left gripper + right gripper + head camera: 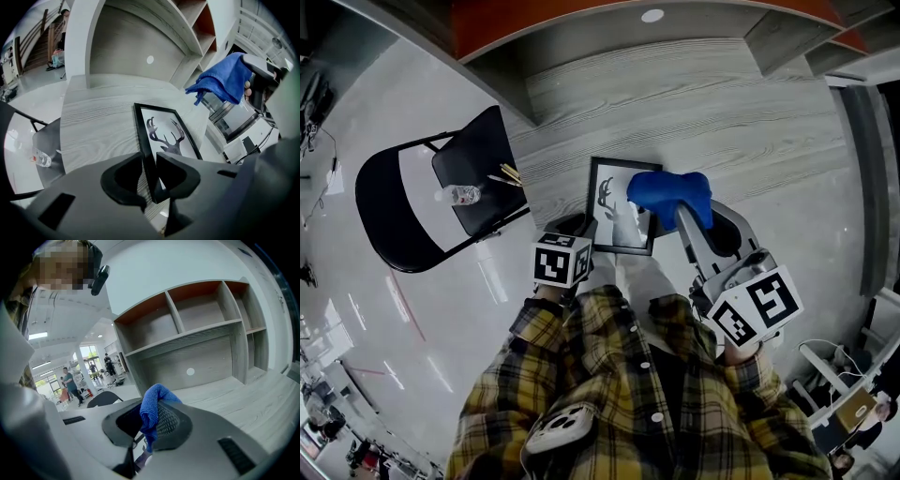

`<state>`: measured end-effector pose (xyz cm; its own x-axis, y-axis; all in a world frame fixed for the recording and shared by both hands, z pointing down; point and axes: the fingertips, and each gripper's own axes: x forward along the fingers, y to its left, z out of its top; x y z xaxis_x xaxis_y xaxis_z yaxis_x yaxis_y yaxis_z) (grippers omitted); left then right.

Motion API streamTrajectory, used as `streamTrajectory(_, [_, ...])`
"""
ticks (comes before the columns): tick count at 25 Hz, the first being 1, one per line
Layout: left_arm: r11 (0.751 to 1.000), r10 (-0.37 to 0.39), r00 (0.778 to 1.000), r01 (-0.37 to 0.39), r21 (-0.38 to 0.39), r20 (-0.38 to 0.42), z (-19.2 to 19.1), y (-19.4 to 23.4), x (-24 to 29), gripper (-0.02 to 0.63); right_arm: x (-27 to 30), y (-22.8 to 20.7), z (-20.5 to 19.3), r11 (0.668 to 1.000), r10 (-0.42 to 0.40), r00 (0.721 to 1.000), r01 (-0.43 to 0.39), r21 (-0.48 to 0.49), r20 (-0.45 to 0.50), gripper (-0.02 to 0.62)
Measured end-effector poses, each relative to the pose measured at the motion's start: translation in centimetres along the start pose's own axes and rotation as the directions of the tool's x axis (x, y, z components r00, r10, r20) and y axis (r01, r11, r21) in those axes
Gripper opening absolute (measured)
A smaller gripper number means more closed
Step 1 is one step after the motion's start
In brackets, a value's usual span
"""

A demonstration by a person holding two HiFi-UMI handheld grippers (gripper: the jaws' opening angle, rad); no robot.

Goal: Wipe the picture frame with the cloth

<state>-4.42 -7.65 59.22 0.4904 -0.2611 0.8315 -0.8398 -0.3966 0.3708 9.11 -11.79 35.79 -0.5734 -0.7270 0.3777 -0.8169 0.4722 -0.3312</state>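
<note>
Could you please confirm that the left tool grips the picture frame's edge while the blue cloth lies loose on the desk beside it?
Not quite: the blue cloth is pinched in the right tool, off the desk, as the right gripper view shows. The left tool does grip the edge of the picture frame.

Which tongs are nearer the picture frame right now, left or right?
Left. The left tongs are shut on the picture frame at its near left corner, touching it. The right tongs hold the blue cloth raised off the frame's right side, apart from it.
</note>
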Motion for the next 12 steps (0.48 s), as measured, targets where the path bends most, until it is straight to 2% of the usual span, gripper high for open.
streamTrajectory(3, [1.0,-0.001,1.0,0.001,-0.02,-0.008,-0.6,0.1,0.6,0.095,0.2,0.0,-0.6,1.0,0.003,1.0,-0.003,0.002,-0.009,0.041])
streamTrajectory(12, [0.996,-0.022,0.999,0.025,-0.081,0.041,-0.6,0.3,0.6,0.083,1.4,0.4,-2.0,1.0,0.023,0.999,-0.022,0.015,-0.044,0.041])
